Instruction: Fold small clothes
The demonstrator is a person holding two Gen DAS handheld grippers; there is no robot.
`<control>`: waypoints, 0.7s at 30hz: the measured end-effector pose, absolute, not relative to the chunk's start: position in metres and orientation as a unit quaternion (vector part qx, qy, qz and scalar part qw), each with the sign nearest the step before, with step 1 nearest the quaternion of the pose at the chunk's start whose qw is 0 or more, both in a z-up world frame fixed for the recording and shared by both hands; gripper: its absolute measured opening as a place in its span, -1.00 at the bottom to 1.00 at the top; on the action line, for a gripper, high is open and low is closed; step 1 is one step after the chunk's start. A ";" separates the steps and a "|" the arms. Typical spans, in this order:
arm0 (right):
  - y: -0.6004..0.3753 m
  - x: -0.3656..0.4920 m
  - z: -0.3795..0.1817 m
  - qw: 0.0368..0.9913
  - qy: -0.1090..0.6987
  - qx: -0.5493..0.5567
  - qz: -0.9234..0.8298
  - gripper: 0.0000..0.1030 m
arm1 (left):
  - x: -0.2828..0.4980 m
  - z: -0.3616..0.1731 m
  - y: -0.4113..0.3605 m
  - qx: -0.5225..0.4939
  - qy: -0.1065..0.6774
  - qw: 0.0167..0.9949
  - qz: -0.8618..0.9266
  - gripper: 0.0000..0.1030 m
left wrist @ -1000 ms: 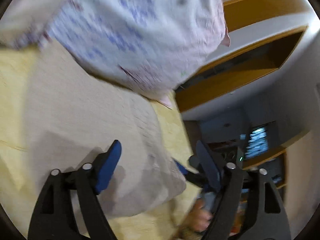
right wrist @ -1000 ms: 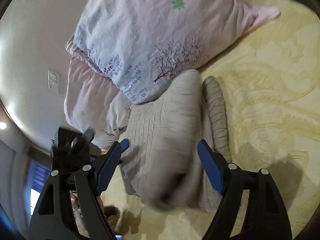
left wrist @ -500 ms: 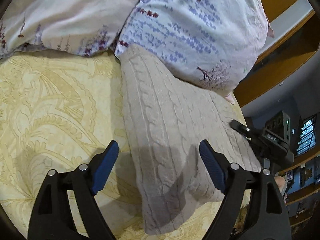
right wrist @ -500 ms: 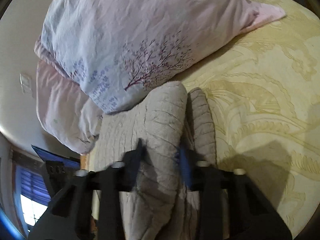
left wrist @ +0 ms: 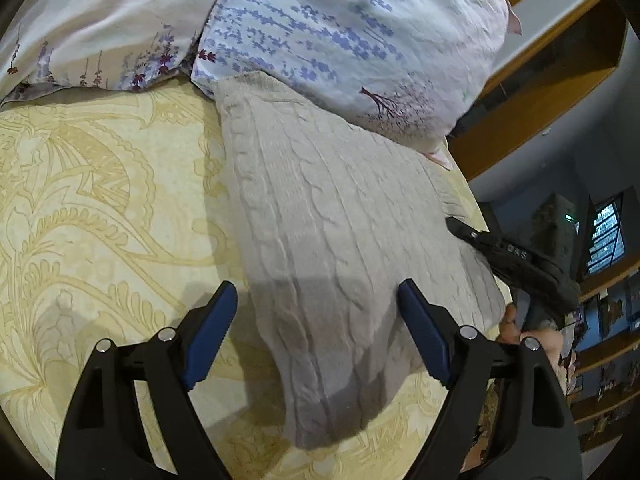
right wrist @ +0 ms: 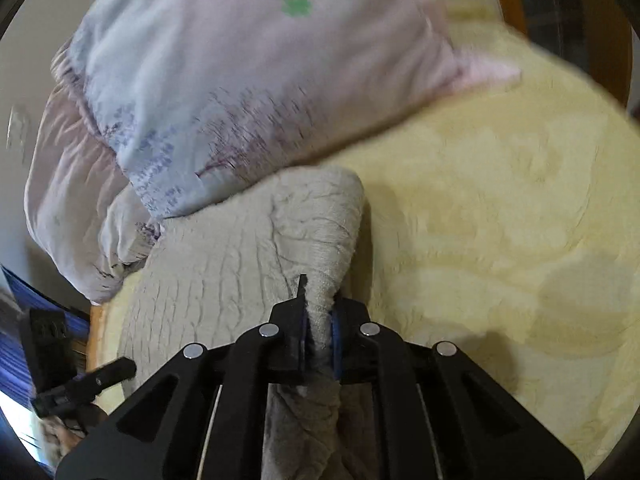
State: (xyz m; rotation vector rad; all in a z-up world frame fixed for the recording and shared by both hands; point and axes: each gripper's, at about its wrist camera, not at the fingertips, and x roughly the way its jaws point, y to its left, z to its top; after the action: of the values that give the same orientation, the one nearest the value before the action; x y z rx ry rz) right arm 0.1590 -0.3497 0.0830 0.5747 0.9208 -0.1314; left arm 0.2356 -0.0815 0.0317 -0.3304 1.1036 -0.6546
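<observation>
A beige cable-knit sweater lies folded on the yellow patterned bedspread, its far end against the pillows. My left gripper is open and empty, just above the sweater's near end. In the right wrist view my right gripper is shut on a raised fold of the sweater at its right edge. The right gripper also shows in the left wrist view at the sweater's right side.
A floral pillow and a second pale one lie at the head of the bed, touching the sweater. A wooden headboard stands beyond. The bed edge runs along the sweater's right side. Bedspread stretches right of the sweater.
My right gripper has closed on the sweater's right edge fold. My left gripper has swung over the sweater's near end and stays open.
</observation>
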 end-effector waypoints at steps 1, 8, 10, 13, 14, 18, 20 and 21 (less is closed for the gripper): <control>-0.353 0.155 0.083 0.853 0.429 0.292 -0.058 -0.71 | 0.232 0.033 -0.081 -0.152 0.511 0.789 -0.305 0.58; -0.353 0.106 0.102 0.853 0.406 0.328 -0.025 0.13 | 0.211 0.040 -0.070 -0.122 0.494 0.814 -0.282 0.58; -0.347 0.091 0.104 0.855 0.402 0.327 -0.013 0.13 | 0.203 0.042 -0.070 -0.107 0.487 0.822 -0.276 0.58; -0.340 0.078 0.104 0.855 0.403 0.326 -0.004 0.13 | 0.196 0.044 -0.076 -0.088 0.483 0.828 -0.269 0.58; -0.339 0.074 0.105 0.856 0.403 0.324 -0.001 0.13 | 0.194 0.044 -0.079 -0.080 0.482 0.831 -0.266 0.58; -0.327 0.069 0.104 0.861 0.411 0.300 -0.001 0.11 | 0.184 0.044 -0.088 -0.048 0.476 0.841 -0.252 0.58; -0.323 0.070 0.101 0.862 0.413 0.293 -0.002 0.06 | 0.182 0.043 -0.091 -0.039 0.478 0.842 -0.247 0.58; -0.323 0.069 0.100 0.862 0.413 0.292 -0.001 -0.02 | 0.182 0.042 -0.092 -0.036 0.478 0.843 -0.245 0.58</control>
State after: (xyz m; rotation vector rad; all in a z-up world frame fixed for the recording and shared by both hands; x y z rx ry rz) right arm 0.0694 -0.3226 0.1003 0.6132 0.8667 -0.0025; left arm 0.1820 -0.0922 0.0424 -0.0765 1.0085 -0.5166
